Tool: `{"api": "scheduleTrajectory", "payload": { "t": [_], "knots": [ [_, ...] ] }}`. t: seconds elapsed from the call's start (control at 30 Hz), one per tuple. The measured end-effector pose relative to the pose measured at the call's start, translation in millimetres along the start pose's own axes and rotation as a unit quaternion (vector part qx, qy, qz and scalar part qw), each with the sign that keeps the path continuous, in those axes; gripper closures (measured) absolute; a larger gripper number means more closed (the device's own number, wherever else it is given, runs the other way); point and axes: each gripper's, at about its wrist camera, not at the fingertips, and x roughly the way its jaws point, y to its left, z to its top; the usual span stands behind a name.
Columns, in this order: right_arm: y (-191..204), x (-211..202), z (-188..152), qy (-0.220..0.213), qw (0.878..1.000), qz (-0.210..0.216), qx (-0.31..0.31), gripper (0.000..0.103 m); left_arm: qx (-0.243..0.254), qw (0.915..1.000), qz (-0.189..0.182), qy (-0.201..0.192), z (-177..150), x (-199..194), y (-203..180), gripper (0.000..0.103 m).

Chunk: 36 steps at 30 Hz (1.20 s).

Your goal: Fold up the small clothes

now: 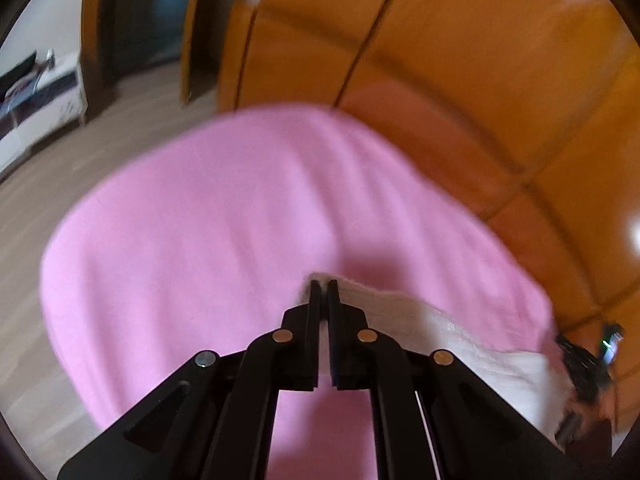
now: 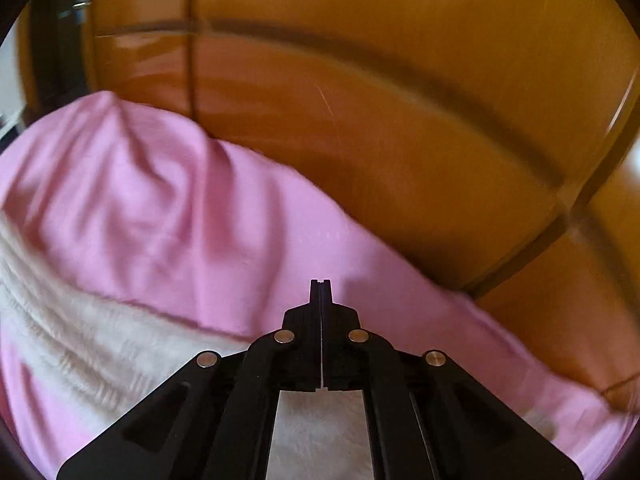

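A white fluffy garment (image 1: 460,332) lies stretched across a pink sheet (image 1: 200,220) that covers the seat. My left gripper (image 1: 324,286) is shut on the garment's left corner, and the white cloth shows at its fingertips. In the right wrist view the garment (image 2: 100,336) runs from the left edge to under my right gripper (image 2: 321,284). Its jaws are pressed fully together above the pink sheet (image 2: 140,200). Whether any cloth is pinched between them I cannot tell. A dark blurred device (image 1: 588,368) sits at the garment's right end.
An orange leather sofa back (image 1: 460,60) (image 2: 400,100) rises close behind the sheet. To the left are a wooden floor (image 1: 100,152), a white low cabinet (image 1: 40,112) and a dark doorway (image 1: 140,20).
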Motion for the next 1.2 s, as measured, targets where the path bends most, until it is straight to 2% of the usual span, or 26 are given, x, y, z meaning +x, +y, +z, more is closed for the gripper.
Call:
{"api": "scheduleTrajectory", "payload": {
  "t": [0.07, 0.1, 0.13, 0.17, 0.2, 0.3, 0.37, 0.4, 0.43, 0.57, 0.63, 0.67, 0.7, 0.83, 0.87, 0.9, 0.93, 0.97, 1.0, 1.07, 1.1, 1.2],
  "knots": [
    [-5.9, 15.4, -8.1, 0.014, 1.000, -0.009, 0.022, 0.103, -0.017, 0.9984, 0.047, 0.028, 3.1, 37.0, 7.3, 0.096],
    [-6.7, 15.8, -11.9, 0.011, 0.999, -0.007, 0.041, 0.103, -0.032, 0.9976, 0.046, 0.040, 1.5, 49.1, 13.8, 0.083],
    [-8.5, 11.9, -14.6, 0.004, 0.999, -0.002, 0.055, 0.103, -0.047, 0.9974, 0.030, 0.046, -1.4, 55.5, 21.8, 0.074],
    [-12.0, 1.7, -18.8, -0.009, 0.998, 0.003, 0.069, 0.103, -0.063, 0.9968, 0.027, 0.041, -4.9, 55.1, 30.0, 0.051],
    [-13.9, -7.3, -23.2, -0.014, 0.997, 0.013, 0.075, 0.103, -0.082, 0.9962, 0.012, 0.028, -9.4, 50.4, 39.4, 0.042],
    [-11.8, -33.6, -36.2, -0.027, 0.995, 0.057, 0.081, 0.103, -0.109, 0.9935, -0.026, 0.019, -24.1, 39.8, 57.9, 0.042],
    [-4.7, -45.6, -45.6, -0.024, 0.992, 0.093, 0.080, 0.068, -0.125, 0.9910, -0.046, 0.011, -37.9, 32.1, 70.0, 0.042],
    [0.4, -55.4, -54.5, -0.028, 0.989, 0.116, 0.083, 0.044, -0.132, 0.9897, -0.054, 0.011, -43.8, 28.9, 75.0, 0.042],
    [9.4, -63.2, -60.7, -0.036, 0.988, 0.125, 0.083, 0.043, -0.137, 0.9882, -0.067, 0.009, -51.4, 25.7, 80.0, 0.042],
    [36.8, -81.0, -81.8, -0.018, 0.980, 0.182, 0.080, 0.044, -0.140, 0.9876, -0.070, 0.011, -60.4, 31.9, 85.4, 0.043],
    [64.5, -94.5, -91.4, -0.016, 0.979, 0.199, 0.038, 0.058, -0.139, 0.9878, -0.068, 0.016, -59.4, 40.0, 80.9, 0.047],
    [68.2, -100.4, -100.6, -0.012, 0.979, 0.200, 0.021, 0.061, -0.137, 0.9879, -0.071, 0.015, -56.5, 43.8, 77.1, 0.050],
    [80.5, -104.6, -105.9, -0.006, 0.980, 0.198, -0.003, 0.069, -0.135, 0.9881, -0.073, 0.015, -56.1, 42.3, 76.8, 0.052],
    [103.5, -97.5, -109.4, -0.004, 0.987, 0.155, -0.052, 0.071, -0.125, 0.9882, -0.086, 0.021, -50.0, 51.6, 56.8, 0.056],
    [106.6, -90.1, -106.4, 0.002, 0.988, 0.145, -0.055, 0.071, -0.122, 0.9882, -0.090, 0.021, -48.1, 54.6, 51.9, 0.062],
    [108.8, -84.8, -105.0, 0.006, 0.989, 0.134, -0.058, 0.071, -0.121, 0.9881, -0.092, 0.024, -46.3, 57.7, 47.2, 0.075],
    [109.5, -78.6, -103.9, 0.009, 0.991, 0.119, -0.064, 0.071, -0.117, 0.9884, -0.092, 0.028, -44.9, 59.6, 44.4, 0.082],
    [112.7, -70.8, -103.5, 0.013, 0.992, 0.107, -0.073, 0.071, -0.109, 0.9892, -0.093, 0.031, -42.3, 62.7, 39.7, 0.098],
    [115.1, -63.7, -102.7, 0.013, 0.992, 0.100, -0.082, 0.071, -0.100, 0.9906, -0.089, 0.027, -39.1, 61.4, 36.0, 0.098],
    [121.2, -61.4, -104.1, 0.002, 0.992, 0.077, -0.103, 0.092, -0.093, 0.9918, -0.087, 0.014, -35.7, 51.0, 31.0, 0.098],
    [120.4, -64.7, -104.0, 0.000, 0.992, 0.074, -0.102, 0.098, -0.096, 0.9910, -0.093, 0.008, -35.2, 44.1, 32.1, 0.098],
    [111.7, -92.1, -103.7, -0.018, 0.989, 0.118, -0.084, 0.099, -0.103, 0.9879, -0.112, -0.030, -32.0, 6.9, 39.9, 0.098]
  ]
}}
